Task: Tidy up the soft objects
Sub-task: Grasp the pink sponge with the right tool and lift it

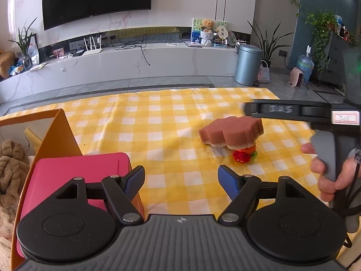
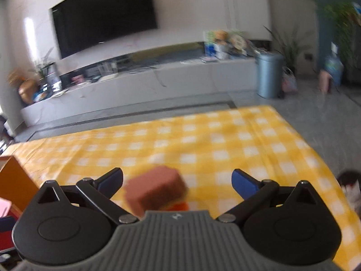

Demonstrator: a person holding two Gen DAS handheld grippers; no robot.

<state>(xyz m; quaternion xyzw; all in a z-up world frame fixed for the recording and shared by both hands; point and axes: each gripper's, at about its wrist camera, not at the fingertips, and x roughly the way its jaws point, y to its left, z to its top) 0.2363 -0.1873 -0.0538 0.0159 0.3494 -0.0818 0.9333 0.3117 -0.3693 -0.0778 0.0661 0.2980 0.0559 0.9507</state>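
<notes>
Your right gripper has its fingers spread wide with nothing held, and the brown flower-shaped sponge sits between them on the yellow checked cloth, so go down slowly and squeeze its middle softly, keeping your left gripper wide and empty.

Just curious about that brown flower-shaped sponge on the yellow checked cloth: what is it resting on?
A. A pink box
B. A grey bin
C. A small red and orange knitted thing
C: the brown flower-shaped sponge sits tilted on a small red and orange knitted thing, on the yellow checked cloth.
</notes>
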